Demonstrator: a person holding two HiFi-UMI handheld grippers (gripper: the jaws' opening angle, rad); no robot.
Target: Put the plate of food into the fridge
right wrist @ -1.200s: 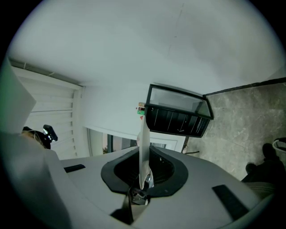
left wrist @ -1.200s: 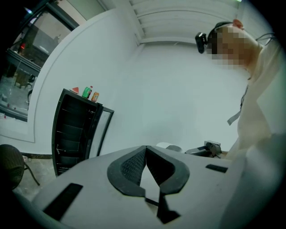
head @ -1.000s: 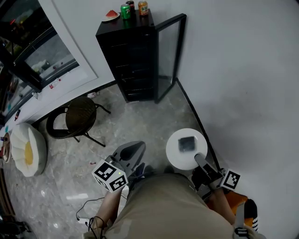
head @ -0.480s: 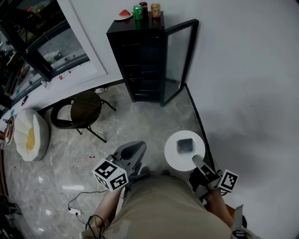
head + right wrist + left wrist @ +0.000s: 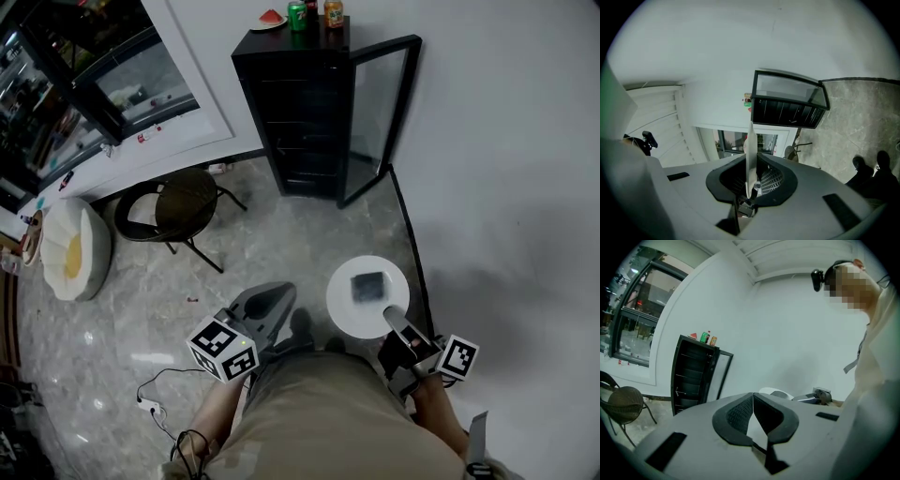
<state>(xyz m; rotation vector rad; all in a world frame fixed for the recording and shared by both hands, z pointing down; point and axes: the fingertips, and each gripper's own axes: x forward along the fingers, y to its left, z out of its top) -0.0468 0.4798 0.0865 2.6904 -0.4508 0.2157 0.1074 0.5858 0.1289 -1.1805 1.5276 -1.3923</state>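
My right gripper clamps the rim of a white plate, seen edge-on as a thin sliver between my jaws. The whole scene appears tipped sideways. Beyond stands a black fridge, its glass door open, with small red and green items on top and a marble floor alongside.

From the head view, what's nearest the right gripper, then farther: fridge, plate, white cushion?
1. Plate: held in the right gripper.
2. Fridge: ahead, against the wall.
3. Cushion: far left, on the floor.
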